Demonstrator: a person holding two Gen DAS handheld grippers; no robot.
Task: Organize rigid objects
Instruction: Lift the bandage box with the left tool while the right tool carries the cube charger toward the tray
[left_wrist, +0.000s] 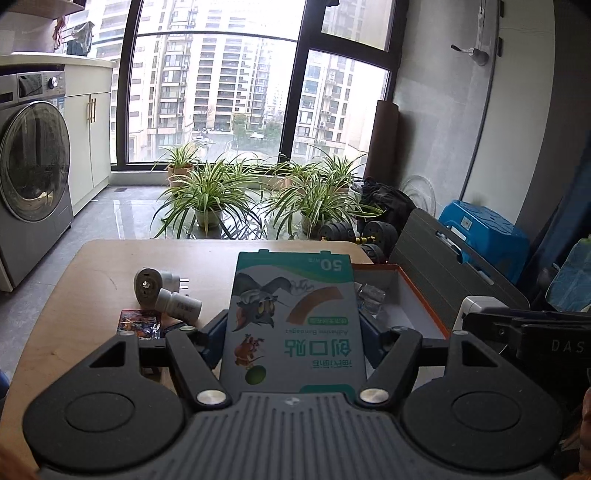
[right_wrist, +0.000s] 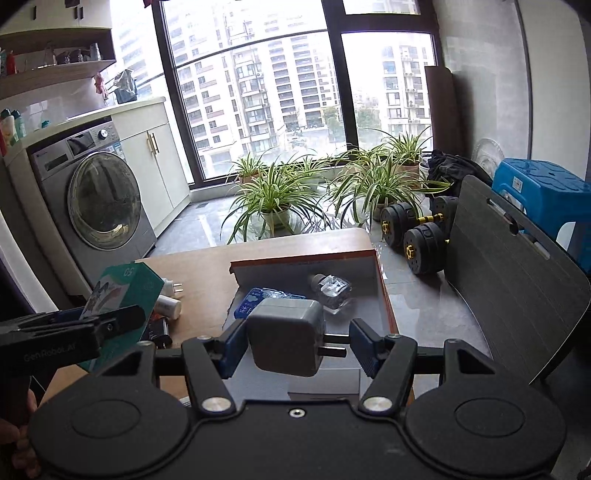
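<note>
My left gripper (left_wrist: 293, 328) is shut on a green bandage box (left_wrist: 295, 317), held above the wooden table (left_wrist: 92, 295); the box also shows in the right wrist view (right_wrist: 122, 291). My right gripper (right_wrist: 295, 341) holds a grey plug adapter (right_wrist: 286, 338) over the open orange-rimmed box (right_wrist: 384, 291); the left pad touches it, the right pad meets its prongs. Inside the box lie a clear bottle (right_wrist: 332, 290) and a blue packet (right_wrist: 255, 301). On the table lie a white plug (left_wrist: 149, 286), a small white bottle (left_wrist: 179, 304) and a colourful packet (left_wrist: 140, 323).
A grey folded chair (right_wrist: 509, 280) stands right of the table. Dumbbells (right_wrist: 413, 236), potted plants (right_wrist: 273, 199) and a blue stool (right_wrist: 543, 192) are on the floor beyond. A washing machine (right_wrist: 99, 195) stands at the left.
</note>
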